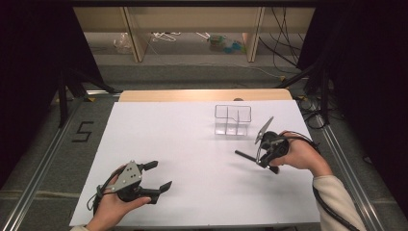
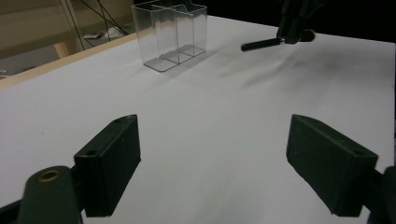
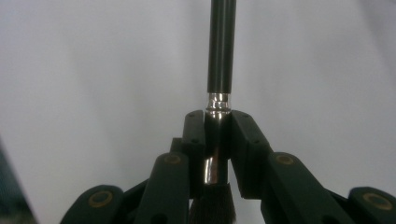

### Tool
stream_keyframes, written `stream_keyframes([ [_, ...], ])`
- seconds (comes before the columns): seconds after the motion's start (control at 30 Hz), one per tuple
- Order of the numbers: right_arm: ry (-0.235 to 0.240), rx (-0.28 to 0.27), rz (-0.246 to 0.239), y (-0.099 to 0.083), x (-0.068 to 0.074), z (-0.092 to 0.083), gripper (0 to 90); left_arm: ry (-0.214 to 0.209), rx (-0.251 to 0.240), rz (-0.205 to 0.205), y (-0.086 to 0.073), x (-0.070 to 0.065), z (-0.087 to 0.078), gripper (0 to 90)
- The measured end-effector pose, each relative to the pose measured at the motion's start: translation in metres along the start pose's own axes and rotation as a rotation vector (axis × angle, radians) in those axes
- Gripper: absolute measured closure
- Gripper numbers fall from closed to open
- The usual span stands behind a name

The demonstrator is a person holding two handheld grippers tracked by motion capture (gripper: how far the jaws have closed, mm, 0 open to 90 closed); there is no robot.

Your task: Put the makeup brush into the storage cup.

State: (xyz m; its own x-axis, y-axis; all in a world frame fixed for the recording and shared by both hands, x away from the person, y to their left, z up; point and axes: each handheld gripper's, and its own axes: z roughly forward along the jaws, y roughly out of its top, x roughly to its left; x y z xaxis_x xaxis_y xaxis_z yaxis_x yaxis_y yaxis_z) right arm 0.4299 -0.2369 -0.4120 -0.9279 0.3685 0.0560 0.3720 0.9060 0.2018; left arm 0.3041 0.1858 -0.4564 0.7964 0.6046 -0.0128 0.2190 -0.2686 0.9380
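My right gripper [image 1: 265,159] hangs just above the right side of the white table [image 1: 192,144], shut on a make-up brush [image 1: 245,156]. In the right gripper view its jaws [image 3: 217,120] clamp the silver ferrule; the black handle [image 3: 221,46] points away and dark bristles sit near the camera. A clear plastic organizer [image 1: 233,120] with several compartments stands upright at the back centre, a little behind and left of that gripper. My left gripper [image 1: 162,174] rests low at the front left, open with nothing between its fingers. From the left gripper view [image 2: 215,158] the organizer [image 2: 170,32] and the held brush [image 2: 261,44] lie far ahead.
The white sheet ends at a wooden strip [image 1: 202,95] along the table's back edge. Metal rails [image 1: 48,149] run along both sides on the floor, with a black "5" [image 1: 82,131] marked at the left. Shelves and cables [image 1: 284,38] lie beyond.
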Motion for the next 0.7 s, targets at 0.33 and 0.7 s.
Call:
stream_keyframes([
  [0.33,0.042,0.061,-0.404,0.034,0.044,0.007,77.0,-0.132,0.086,0.113,0.002,-0.024,0.021,22.0],
  [0.7,0.04,0.083,-0.494,0.048,0.061,0.012,77.1,-0.208,0.145,0.223,0.012,-0.043,0.051,25.8],
])
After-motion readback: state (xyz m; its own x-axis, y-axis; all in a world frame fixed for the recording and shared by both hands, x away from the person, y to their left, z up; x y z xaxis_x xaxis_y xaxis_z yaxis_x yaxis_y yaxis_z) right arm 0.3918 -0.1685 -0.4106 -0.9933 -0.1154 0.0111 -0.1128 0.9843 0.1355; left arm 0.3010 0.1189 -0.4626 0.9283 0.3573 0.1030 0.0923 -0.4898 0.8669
